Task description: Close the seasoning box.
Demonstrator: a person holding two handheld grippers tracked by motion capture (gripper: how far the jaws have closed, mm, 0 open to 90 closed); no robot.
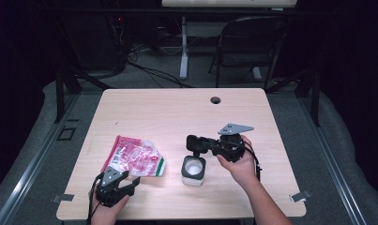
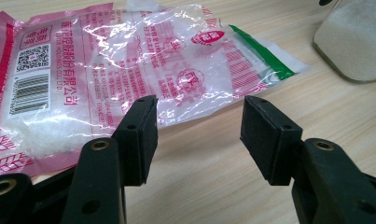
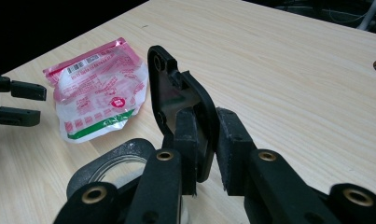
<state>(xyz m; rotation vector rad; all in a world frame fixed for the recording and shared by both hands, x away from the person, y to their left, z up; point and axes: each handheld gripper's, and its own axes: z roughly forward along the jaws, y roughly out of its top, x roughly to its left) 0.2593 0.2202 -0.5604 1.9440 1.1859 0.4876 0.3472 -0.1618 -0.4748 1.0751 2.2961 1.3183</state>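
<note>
Dim room; grey floor (image 1: 149,79); folding chair (image 1: 252,42) behind light wood table (image 1: 177,112); floor cables (image 1: 149,70).

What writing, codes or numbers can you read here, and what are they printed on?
"CO., LTD.", end of a small English line beside the barcode on the pink plastic bag; the rest of that line is blurred.
Red Chinese characters run along the bag: too blurred to read reliably.
QR code and barcode on the bag: digits too small.
Glass jar: no text visible.
</note>
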